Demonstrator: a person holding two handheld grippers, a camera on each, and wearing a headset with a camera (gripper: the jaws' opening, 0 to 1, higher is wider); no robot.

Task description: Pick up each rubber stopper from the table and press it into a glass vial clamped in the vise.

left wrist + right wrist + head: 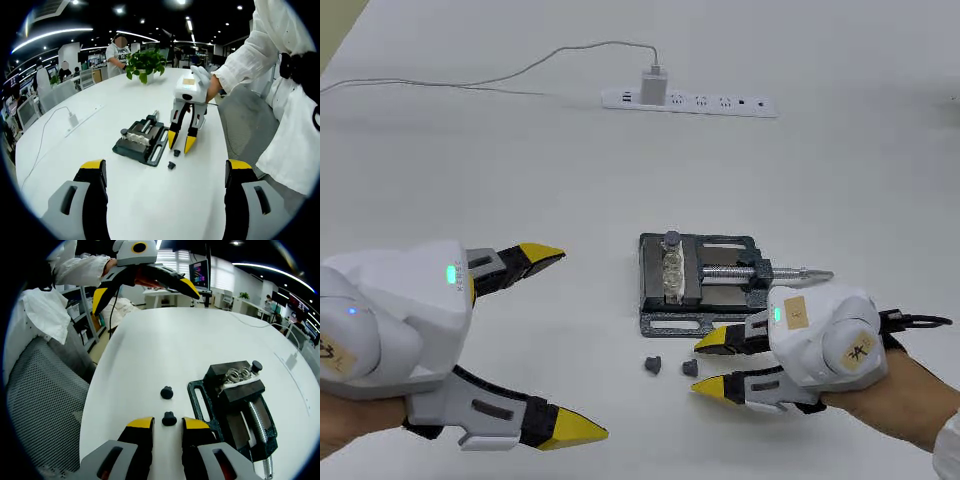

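Jaws of the left gripper (572,343) stand wide apart and the right gripper (704,367) is narrowly open in the head view, both empty. In the left gripper view, the rubber stoppers (171,165) lie on the table beside the vise (142,142). In the right gripper view, the nearer stopper (169,418) lies just before the tips, untouched.

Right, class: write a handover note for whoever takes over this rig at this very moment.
Left gripper: open, empty, held left of the vise.
Right gripper: open, fingers either side of the near stopper, not shut on it.
Second stopper lies loose on the table just beyond it.
Vials are clamped in the vise.
Done: the end vial carries a dark stopper.
Left: grip the near stopper and press it into an open vial, then do the same with the second.
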